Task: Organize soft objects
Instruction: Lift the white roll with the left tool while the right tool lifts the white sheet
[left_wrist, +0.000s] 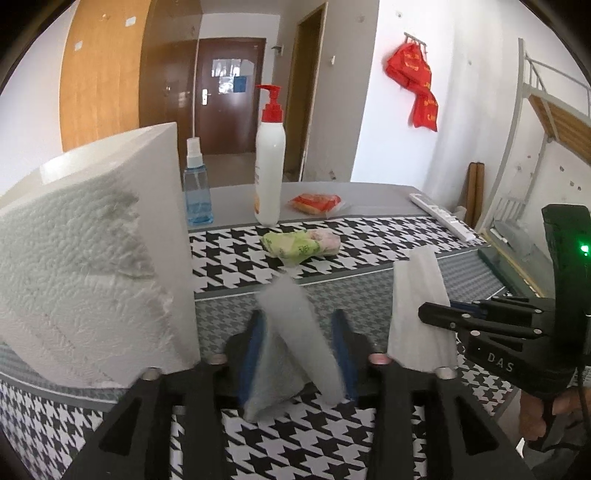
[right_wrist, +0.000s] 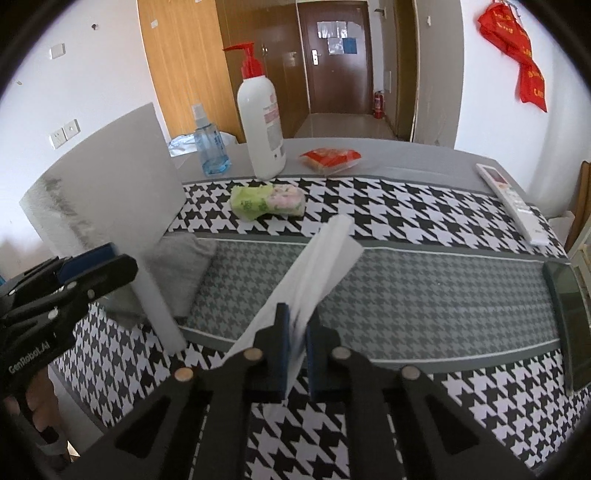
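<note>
Nearest, the right tool (right_wrist: 295, 350) is seen clamped on a folded white tissue (right_wrist: 317, 269), which is held just above the desk (right_wrist: 443, 295) and slants up and away from its tips. Beside it, the left tool (left_wrist: 299, 350) stands partly open; a grey cloth (left_wrist: 295, 332) lies between its blue pads, blurred, and whether the pads press on it cannot be told, so it is judged to be loose.

The step in hand is judged to be a change-over: the cloth is being set down by a white foam block (left_wrist: 92, 258) to the left tool's left, while the tissue is being lifted. For the next move, a clear spot would be wanted for the tissue, and a gentle carry, since thin paper sags and can slip.

Beyond both tools, one green floral tissue pack (right_wrist: 267, 201) lies on the houndstooth band. Further off, two bottles are counted: one blue spray bottle (right_wrist: 210, 147) and one white pump bottle (right_wrist: 262, 125). One red packet (right_wrist: 330, 158) lies right of them, and one white remote (right_wrist: 511, 201) far right. One dark tray (right_wrist: 565, 325) is seen at the right edge.
</note>
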